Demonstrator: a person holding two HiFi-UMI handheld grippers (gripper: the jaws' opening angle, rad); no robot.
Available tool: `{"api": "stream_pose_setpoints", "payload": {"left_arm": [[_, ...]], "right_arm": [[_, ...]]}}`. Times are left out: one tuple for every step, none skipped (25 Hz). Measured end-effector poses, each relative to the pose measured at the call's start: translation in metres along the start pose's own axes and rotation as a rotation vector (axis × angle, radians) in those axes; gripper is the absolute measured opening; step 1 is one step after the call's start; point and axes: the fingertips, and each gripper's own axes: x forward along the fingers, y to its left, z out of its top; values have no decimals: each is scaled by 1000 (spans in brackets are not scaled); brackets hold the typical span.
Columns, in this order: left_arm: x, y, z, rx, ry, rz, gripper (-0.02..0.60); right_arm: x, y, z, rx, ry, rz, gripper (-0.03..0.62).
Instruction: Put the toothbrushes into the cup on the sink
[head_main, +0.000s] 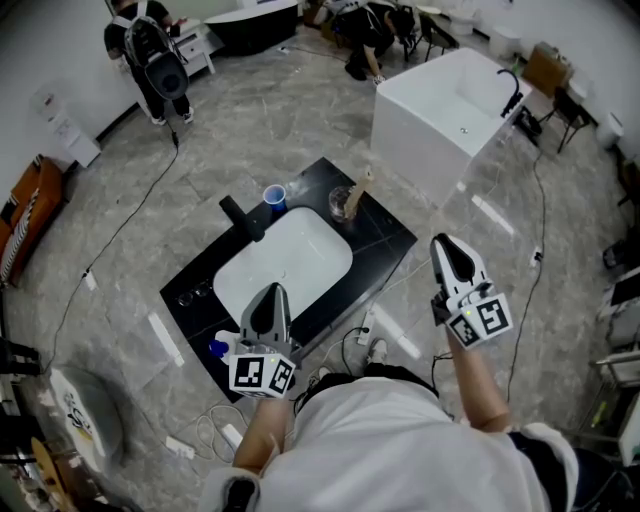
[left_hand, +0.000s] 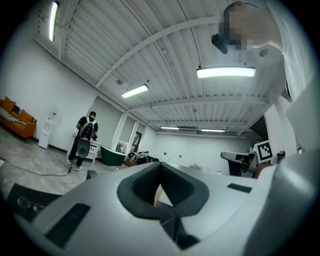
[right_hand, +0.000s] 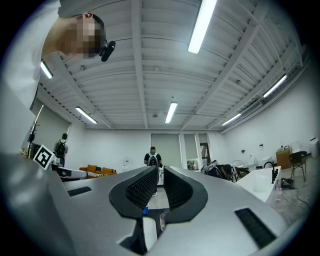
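left claw (head_main: 271, 292) together, empty; right claw (head_main: 445, 245) barely apart, empty; blue cup (head_main: 274, 196) well beyond both.

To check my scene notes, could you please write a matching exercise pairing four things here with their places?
1. blue plastic cup
2. clear glass tumbler
3. white rectangular bathtub
4. black tap

a. on the floor beyond the black counter
b. on the counter, just right of the tap
c. on the counter, beyond the white basin's right corner
d. at the basin's far-left edge

Pairs: 1-b, 2-c, 3-a, 4-d.
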Motion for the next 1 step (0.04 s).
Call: {"api": "stream_pose_setpoints", "payload": {"left_arm": [[1,0,1,1,-1,0,-2]], "right_arm": [[0,-1,1,-1,-1,-1,64]]}}
